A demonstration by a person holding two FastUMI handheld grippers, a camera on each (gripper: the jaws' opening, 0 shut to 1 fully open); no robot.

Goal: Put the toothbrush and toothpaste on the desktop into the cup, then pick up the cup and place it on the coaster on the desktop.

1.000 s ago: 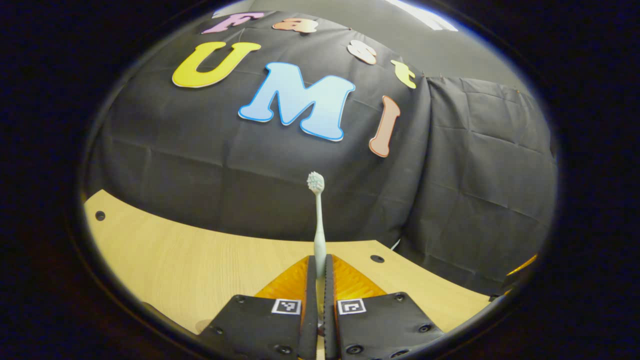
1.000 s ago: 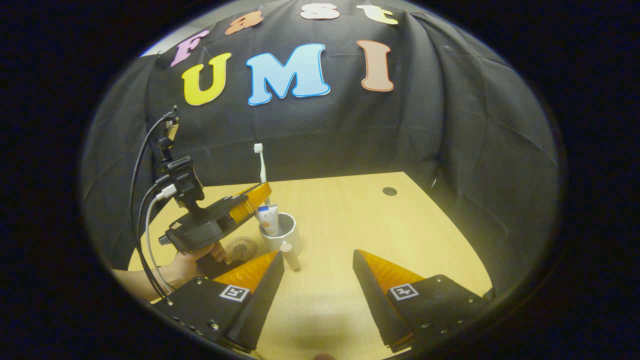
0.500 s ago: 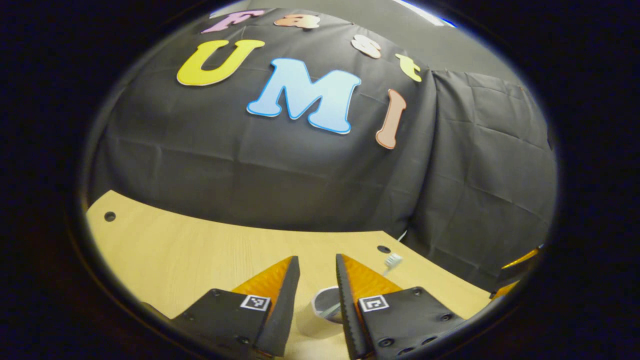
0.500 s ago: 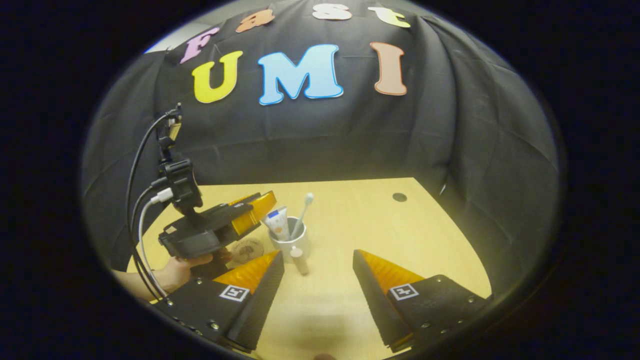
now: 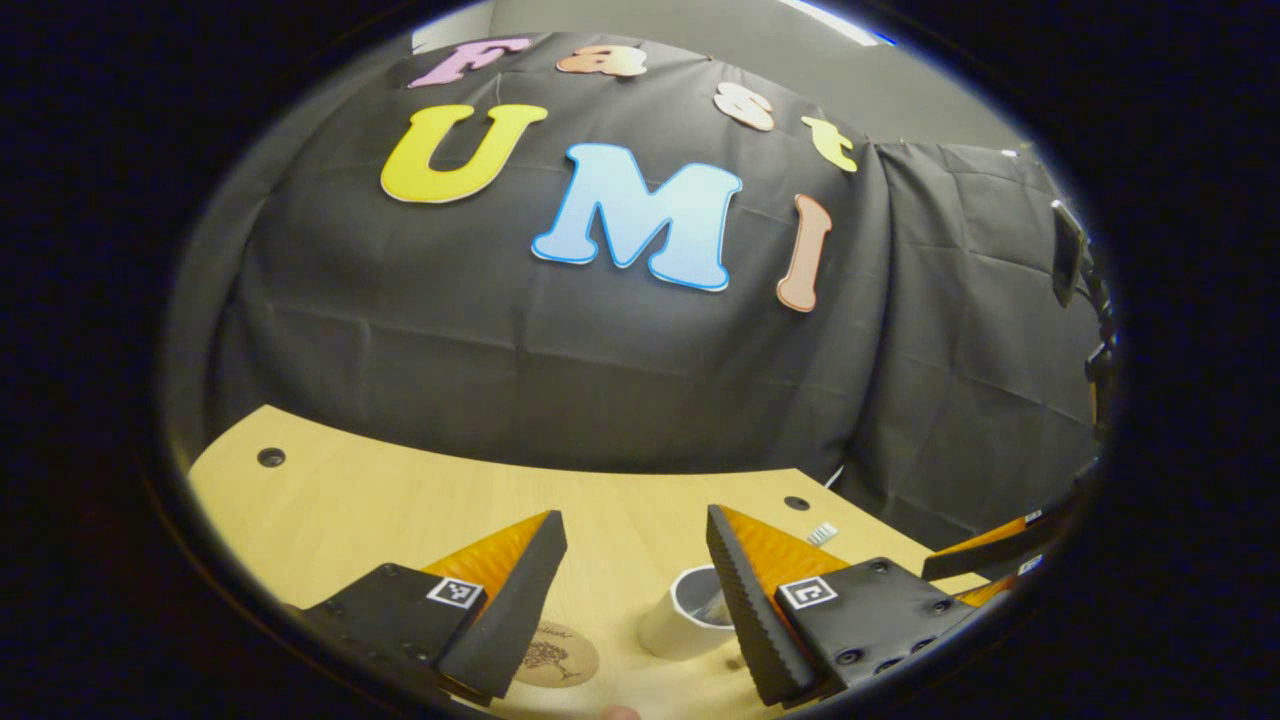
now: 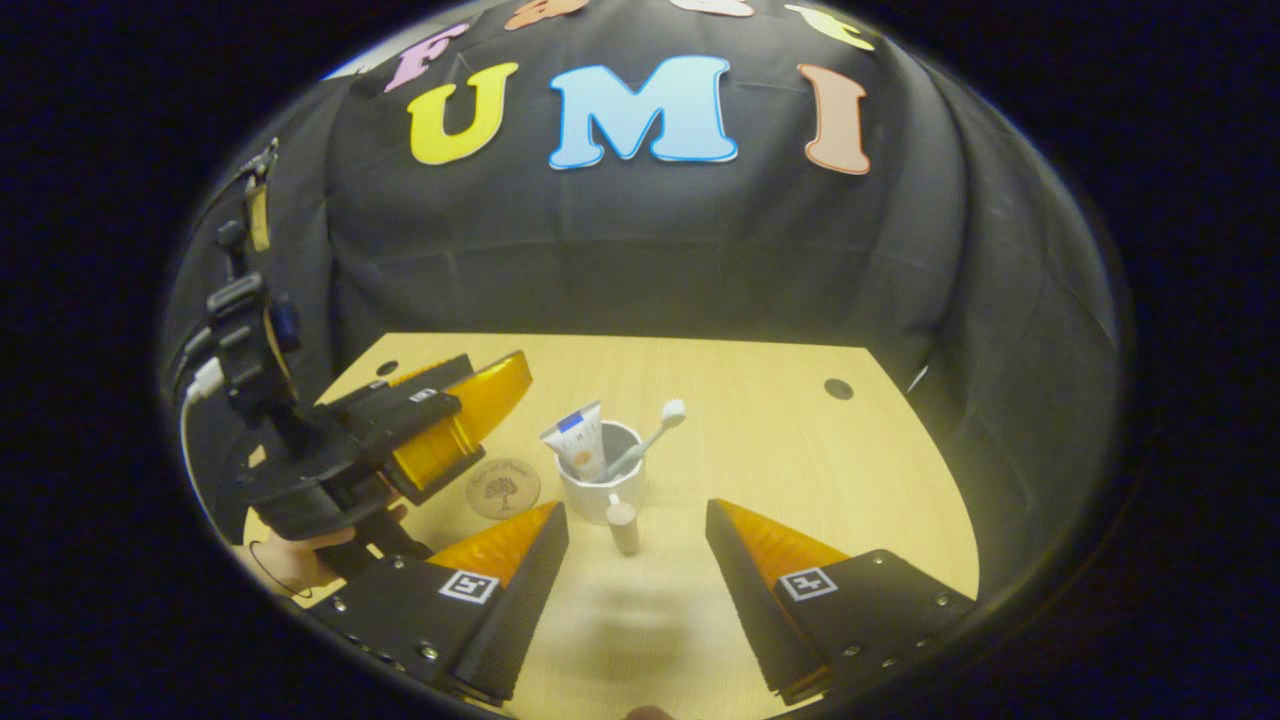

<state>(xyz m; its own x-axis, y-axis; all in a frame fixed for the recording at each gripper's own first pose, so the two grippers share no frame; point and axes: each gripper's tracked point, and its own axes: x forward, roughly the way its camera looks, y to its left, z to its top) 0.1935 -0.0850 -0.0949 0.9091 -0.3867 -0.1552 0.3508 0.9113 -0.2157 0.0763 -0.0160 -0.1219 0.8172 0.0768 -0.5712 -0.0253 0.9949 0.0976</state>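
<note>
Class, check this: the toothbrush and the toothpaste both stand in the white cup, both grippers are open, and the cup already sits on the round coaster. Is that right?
Not quite. In the right gripper view the white cup stands on the bare desktop beside the round coaster, not on it. The rest holds: toothbrush and toothpaste are in the cup, and the left gripper and right gripper are open.

Cup (image 5: 690,625) — partly behind a finger; coaster (image 5: 553,655) print — too small.
</note>
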